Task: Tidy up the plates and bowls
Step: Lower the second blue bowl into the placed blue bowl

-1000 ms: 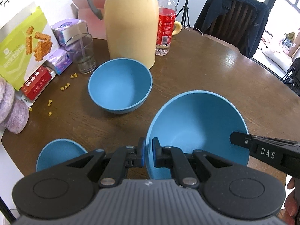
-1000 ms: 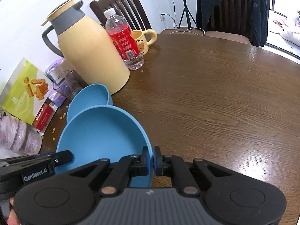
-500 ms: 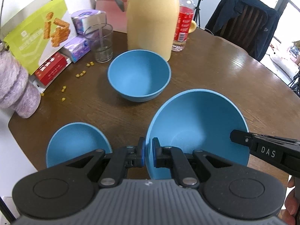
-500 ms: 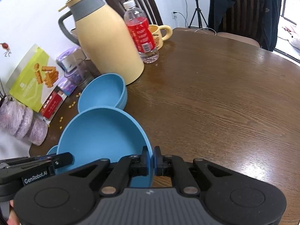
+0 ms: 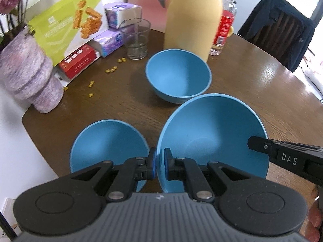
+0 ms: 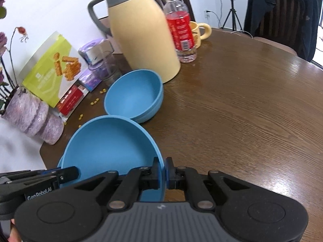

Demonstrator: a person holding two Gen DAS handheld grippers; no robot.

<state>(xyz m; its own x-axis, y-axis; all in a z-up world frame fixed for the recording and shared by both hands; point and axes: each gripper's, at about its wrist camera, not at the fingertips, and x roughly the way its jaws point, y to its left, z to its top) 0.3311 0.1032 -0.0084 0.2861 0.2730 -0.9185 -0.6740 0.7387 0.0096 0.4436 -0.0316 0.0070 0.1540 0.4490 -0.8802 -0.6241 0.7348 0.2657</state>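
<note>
Both grippers are clamping the same big blue bowl by its rim. The left gripper is pinching the near-left rim w/ its pads almost together, just the bowl wall between them. The right gripper is doing the same on the near-right rim, one finger inside the bowl, one outside. In the left wrist view the right gripper's fingertip, marked DAS, is poking in at the bowl's right edge; in the right wrist view the left gripper's tip, marked GenRobot.AI, is sitting at the bowl's left edge.

The big bowl is being held mouth-up, tilted a bit so its opening is facing up and toward the cameras; round, so no long axis to speak of. It's sitting over the near part of the wooden table; can't tell whether its base is touching the tabletop.

A small blue bowl is standing just left of the big one, mouth-up, near the table's near-left edge. A mid-size blue bowl is standing farther back, mouth-up, just in front of the yellow thermos jug.

Farther back: red-label bottle right of the jug, yellow mug behind it, drinking glass left of the jug, green snack bag, purple vase at far left, scattered yellow kernels on the wood.
</note>
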